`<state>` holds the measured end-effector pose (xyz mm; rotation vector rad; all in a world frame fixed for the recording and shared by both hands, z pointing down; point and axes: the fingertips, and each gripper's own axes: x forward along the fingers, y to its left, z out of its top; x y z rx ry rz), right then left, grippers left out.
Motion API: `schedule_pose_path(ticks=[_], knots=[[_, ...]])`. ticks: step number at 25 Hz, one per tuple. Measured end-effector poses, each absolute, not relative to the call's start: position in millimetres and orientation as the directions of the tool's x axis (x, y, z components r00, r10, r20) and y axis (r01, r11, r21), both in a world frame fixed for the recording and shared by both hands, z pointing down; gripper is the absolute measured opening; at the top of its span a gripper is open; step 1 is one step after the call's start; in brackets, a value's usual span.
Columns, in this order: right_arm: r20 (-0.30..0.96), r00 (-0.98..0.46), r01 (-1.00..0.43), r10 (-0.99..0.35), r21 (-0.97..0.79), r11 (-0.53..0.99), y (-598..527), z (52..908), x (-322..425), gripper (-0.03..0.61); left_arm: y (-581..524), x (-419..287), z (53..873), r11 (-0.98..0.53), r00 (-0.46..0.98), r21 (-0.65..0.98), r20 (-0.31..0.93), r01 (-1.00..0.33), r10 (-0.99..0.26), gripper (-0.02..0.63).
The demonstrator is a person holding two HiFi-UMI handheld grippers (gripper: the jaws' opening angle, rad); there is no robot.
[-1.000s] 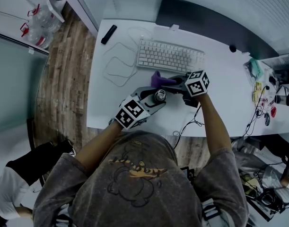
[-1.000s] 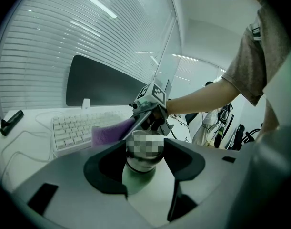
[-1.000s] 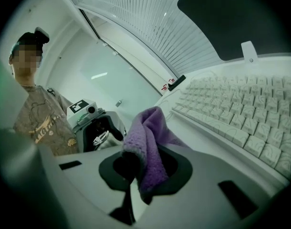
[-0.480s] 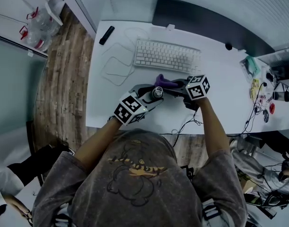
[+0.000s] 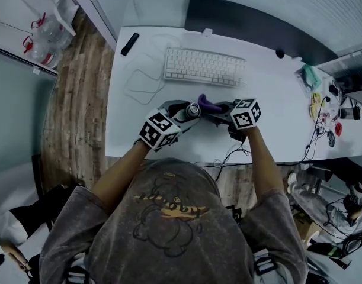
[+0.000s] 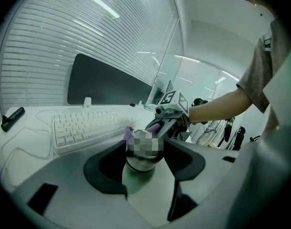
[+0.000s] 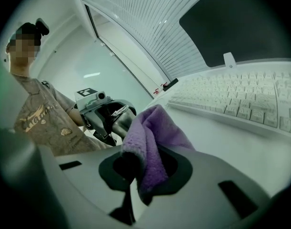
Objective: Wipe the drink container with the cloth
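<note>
Head view: the left gripper (image 5: pixel 183 112) clamps a cylindrical silver metal drink container (image 5: pixel 194 107) upright above the smooth white desk (image 5: pixel 269 126), near the desk's middle. The right gripper (image 5: pixel 219 109) pinches a fuzzy purple cloth (image 5: pixel 209 105) just right of the container. A flat white keyboard (image 5: pixel 203 67) lies farther back.

Left gripper view: the curved black pads (image 6: pixel 107 168) press both sides of the round container (image 6: pixel 141 165). The cloth (image 6: pixel 128 133) shows at its far side; contact cannot be confirmed.

Right gripper view: the jaws are clenched on the folded, soft-pile cloth (image 7: pixel 152 147), which bunches upward toward the shiny container (image 7: pixel 119 121).
</note>
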<state>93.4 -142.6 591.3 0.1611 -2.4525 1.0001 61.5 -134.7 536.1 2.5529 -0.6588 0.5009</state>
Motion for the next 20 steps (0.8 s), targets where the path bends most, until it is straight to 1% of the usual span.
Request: schedule_pose_path(ticks=[20], knots=[[0.458,-0.886,-0.353,-0.073,-0.564,0.746,-94.1,588.6,86.0,0.052,-136.3,59.2,538.0,-0.773,0.813,0.341,0.456,-0.535,-0.362,0.258]])
